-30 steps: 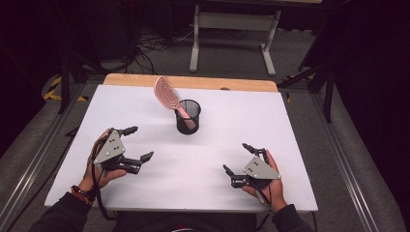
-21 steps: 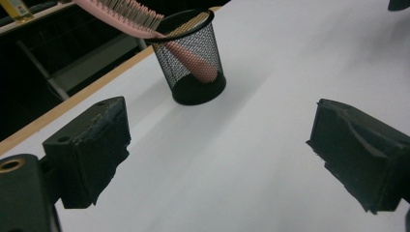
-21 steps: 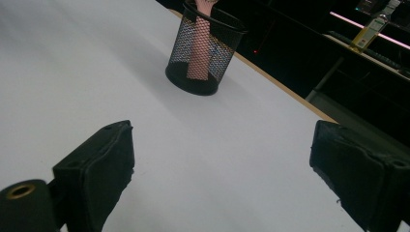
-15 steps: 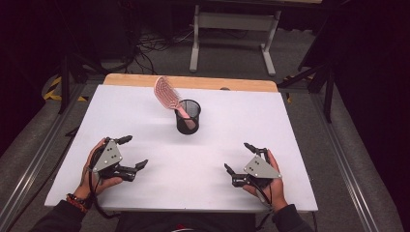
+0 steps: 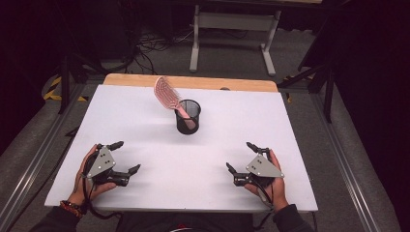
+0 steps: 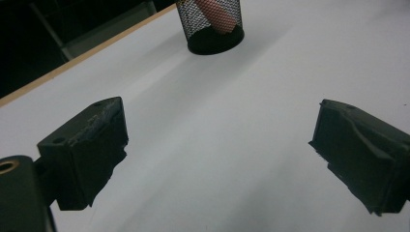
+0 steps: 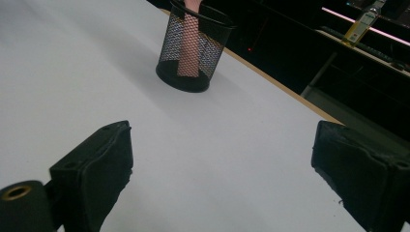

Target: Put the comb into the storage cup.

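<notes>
As the high view shows, a white table (image 5: 159, 193) stands on grey floor in a dark room; the pink hairbrush (image 5: 167, 92) leans in a black mesh cup (image 5: 188, 117) at mid-table. The left gripper (image 5: 124, 156) and right gripper (image 5: 241, 157) rest near the front edge, jaws spread wide, holding nothing. The left gripper view has the cup (image 6: 211, 25) far ahead; the right gripper view likewise (image 7: 193, 46).

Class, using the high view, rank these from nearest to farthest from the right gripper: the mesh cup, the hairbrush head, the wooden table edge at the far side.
From the right gripper:
1. Mesh cup, mid-table, ahead and to its left.
2. Hairbrush head, leaning out past the cup's far left.
3. Wooden table edge, along the far side.
</notes>
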